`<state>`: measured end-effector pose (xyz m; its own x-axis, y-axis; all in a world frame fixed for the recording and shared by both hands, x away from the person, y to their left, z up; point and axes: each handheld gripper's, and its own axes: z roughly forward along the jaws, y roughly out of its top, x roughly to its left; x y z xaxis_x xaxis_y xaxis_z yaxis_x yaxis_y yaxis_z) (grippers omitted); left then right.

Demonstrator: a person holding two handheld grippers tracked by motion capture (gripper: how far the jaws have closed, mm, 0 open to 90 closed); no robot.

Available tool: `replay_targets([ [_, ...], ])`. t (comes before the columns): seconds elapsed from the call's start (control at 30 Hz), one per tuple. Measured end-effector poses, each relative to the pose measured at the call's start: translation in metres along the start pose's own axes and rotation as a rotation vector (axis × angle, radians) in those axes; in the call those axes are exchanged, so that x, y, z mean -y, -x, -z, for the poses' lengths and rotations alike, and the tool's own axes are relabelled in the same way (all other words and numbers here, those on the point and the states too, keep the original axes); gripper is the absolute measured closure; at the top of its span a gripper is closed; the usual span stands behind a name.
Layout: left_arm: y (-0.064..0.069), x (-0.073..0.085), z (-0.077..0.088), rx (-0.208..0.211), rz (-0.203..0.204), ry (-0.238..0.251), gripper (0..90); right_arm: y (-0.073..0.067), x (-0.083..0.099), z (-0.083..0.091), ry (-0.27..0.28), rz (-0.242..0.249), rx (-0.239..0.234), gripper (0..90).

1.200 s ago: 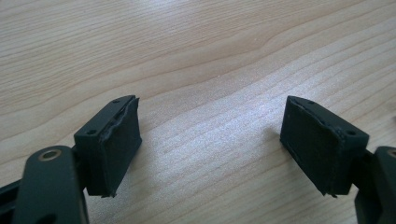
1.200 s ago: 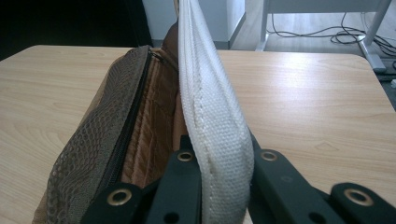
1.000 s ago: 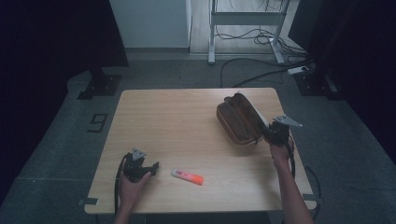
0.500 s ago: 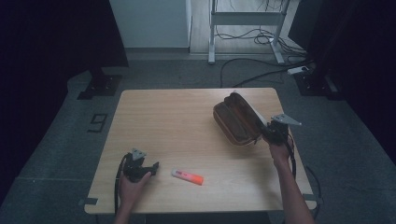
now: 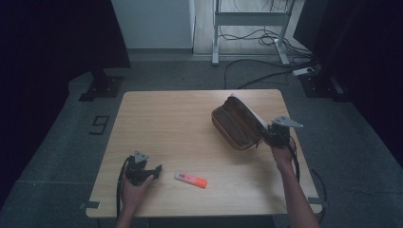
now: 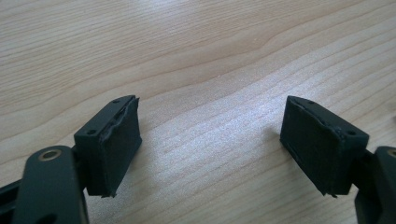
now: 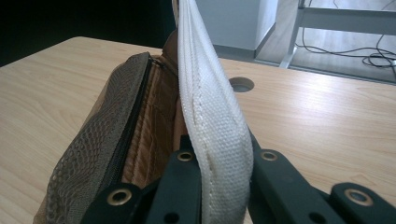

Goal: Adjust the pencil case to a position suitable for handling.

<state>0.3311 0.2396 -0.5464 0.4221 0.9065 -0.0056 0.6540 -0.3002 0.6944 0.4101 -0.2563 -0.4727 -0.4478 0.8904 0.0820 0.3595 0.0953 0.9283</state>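
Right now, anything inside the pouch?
Pouch gapes open; just tan lining and a mesh pocket visible. The bottom is hidden by its wall and the right gripper's fingers.

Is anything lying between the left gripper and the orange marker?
No. In the high view, only bare table separates the left gripper from the orange marker.

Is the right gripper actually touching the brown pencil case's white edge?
Touching. In the right gripper view, the right gripper has its black fingers pressed against both sides of the white woven fabric edge of the brown mesh pencil case, no gap visible.
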Motion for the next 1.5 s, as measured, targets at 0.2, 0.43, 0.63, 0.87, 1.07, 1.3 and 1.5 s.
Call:
replay_targets([
  [0.2, 0.000, 0.000, 0.000, 0.000, -0.001, -0.001, 19.9, -0.006, -0.001, -0.002, -0.004, 0.016, -0.021, 84.1],
  [0.43, 0.000, 0.000, 0.000, 0.000, 0.000, 0.000, 19.8, -0.012, 0.000, -0.005, -0.005, 0.018, -0.050, 84.1],
  [0.63, 0.000, 0.000, 0.000, 0.000, -0.001, -0.001, 19.8, -0.017, 0.001, -0.008, -0.004, 0.035, -0.081, 84.1],
  [0.87, 0.000, 0.000, 0.000, 0.000, -0.001, -0.001, 19.9, -0.024, 0.001, -0.010, -0.005, 0.058, -0.120, 84.1],
  [1.07, 0.000, 0.000, 0.000, 0.000, 0.000, 0.000, 19.8, -0.030, 0.001, -0.013, -0.011, 0.077, -0.146, 84.1],
  [1.3, 0.000, 0.000, 0.000, 0.000, -0.001, -0.001, 19.9, -0.037, 0.001, -0.017, -0.014, 0.094, -0.172, 84.1],
  [1.5, 0.000, 0.000, 0.000, 0.000, 0.000, 0.000, 19.8, -0.043, 0.001, -0.021, -0.025, 0.114, -0.200, 84.0],
])
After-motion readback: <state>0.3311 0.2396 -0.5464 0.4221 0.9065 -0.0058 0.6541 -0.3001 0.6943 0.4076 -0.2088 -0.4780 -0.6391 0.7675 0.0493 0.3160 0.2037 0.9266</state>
